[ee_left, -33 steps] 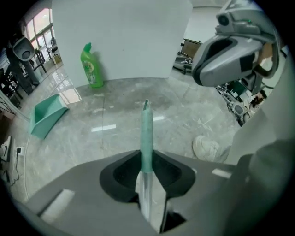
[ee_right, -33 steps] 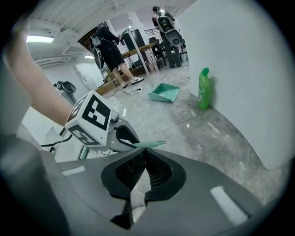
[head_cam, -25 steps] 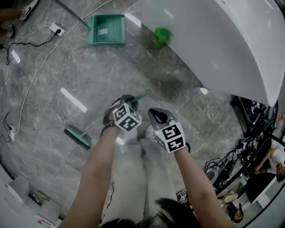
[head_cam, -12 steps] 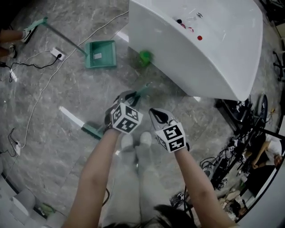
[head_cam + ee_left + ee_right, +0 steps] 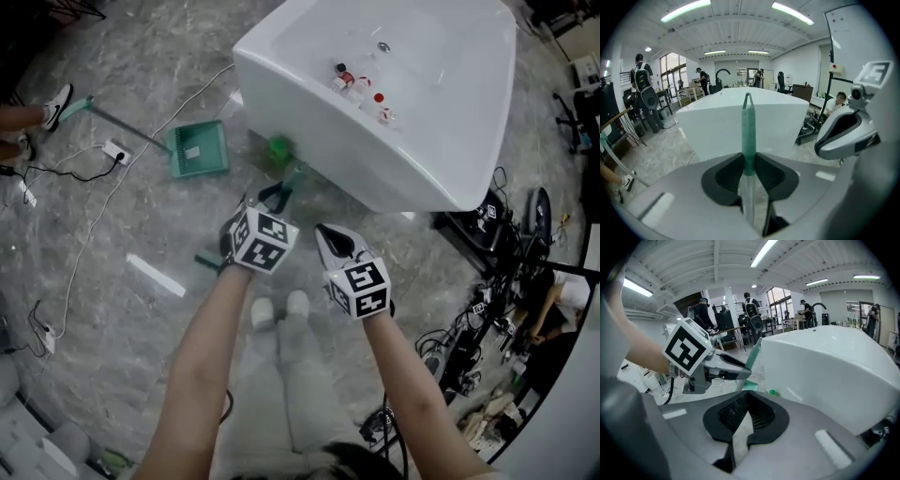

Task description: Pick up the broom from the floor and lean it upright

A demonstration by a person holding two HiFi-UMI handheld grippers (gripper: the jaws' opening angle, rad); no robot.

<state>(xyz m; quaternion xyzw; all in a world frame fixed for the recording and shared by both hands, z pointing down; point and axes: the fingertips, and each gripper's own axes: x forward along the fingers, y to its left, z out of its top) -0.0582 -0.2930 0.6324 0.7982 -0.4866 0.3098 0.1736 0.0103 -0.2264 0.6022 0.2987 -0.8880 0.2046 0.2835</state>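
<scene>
The left tongs [image 5: 749, 165] clamp the broom [image 5: 748, 133] on its handle, just below the green grip, whose tip points at the near edge of the white counter [image 5: 441, 141]. The right tongs [image 5: 745, 398] are closed on nothing, just beside the left. A green dustpan [image 5: 199, 150] lies on the floor [image 5: 122, 234] near the counter's left corner.
</scene>
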